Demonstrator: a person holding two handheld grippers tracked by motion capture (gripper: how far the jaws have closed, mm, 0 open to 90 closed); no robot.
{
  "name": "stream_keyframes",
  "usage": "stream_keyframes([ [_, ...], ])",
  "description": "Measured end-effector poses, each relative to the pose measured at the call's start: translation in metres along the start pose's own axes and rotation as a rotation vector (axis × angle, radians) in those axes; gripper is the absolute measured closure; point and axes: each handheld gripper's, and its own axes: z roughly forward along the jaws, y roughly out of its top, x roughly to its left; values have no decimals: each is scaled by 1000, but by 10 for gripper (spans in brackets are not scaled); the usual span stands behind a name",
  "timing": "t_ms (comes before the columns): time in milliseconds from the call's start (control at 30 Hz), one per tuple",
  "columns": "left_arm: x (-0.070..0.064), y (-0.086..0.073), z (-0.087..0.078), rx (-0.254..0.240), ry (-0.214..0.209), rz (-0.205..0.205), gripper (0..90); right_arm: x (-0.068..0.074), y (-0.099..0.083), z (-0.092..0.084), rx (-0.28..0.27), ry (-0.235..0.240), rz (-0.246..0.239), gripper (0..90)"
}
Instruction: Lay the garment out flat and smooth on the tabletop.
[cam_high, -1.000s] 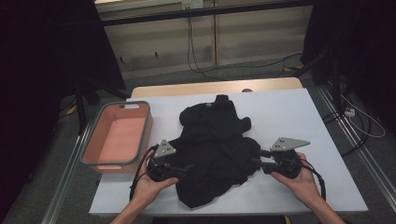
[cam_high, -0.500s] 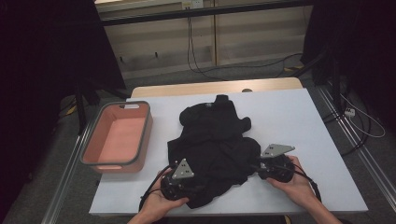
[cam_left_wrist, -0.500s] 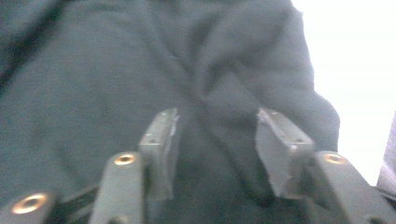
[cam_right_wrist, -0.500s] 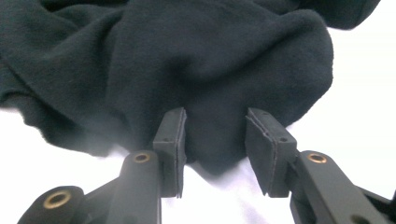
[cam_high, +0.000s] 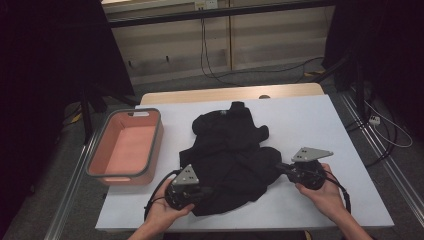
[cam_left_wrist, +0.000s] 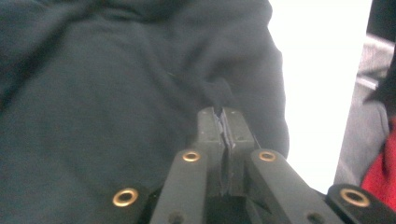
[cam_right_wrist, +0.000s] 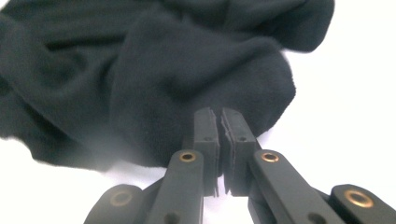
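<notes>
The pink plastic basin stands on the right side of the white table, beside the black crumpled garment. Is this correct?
Not quite. In the high view, the pink plastic basin stands on the left side of the white table, beside the black crumpled garment.

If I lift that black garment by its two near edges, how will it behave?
The black garment lies crumpled in soft folds, so it will probably sag and drape rather than hold shape. It looks like light fleece, likely easy to raise. The far part near the pink bin side may drag across the white table.
</notes>
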Motion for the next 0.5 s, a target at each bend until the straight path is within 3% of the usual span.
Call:
stream_keyframes([
  [33, 7, 2, -6, -32, 14, -25, 882, -1, 1, -2, -9, -2, 3, 860],
  [200, 14, 7, -15, -67, 39, -35, 888, -9, 5, -11, -56, -11, 29, 861],
  [233, 18, 10, -21, -93, 48, -49, 889, -11, 6, -15, -70, -14, 35, 861],
  [500, 34, 9, -27, -95, 95, -81, 889, -13, 10, -17, -88, -14, 51, 862],
])
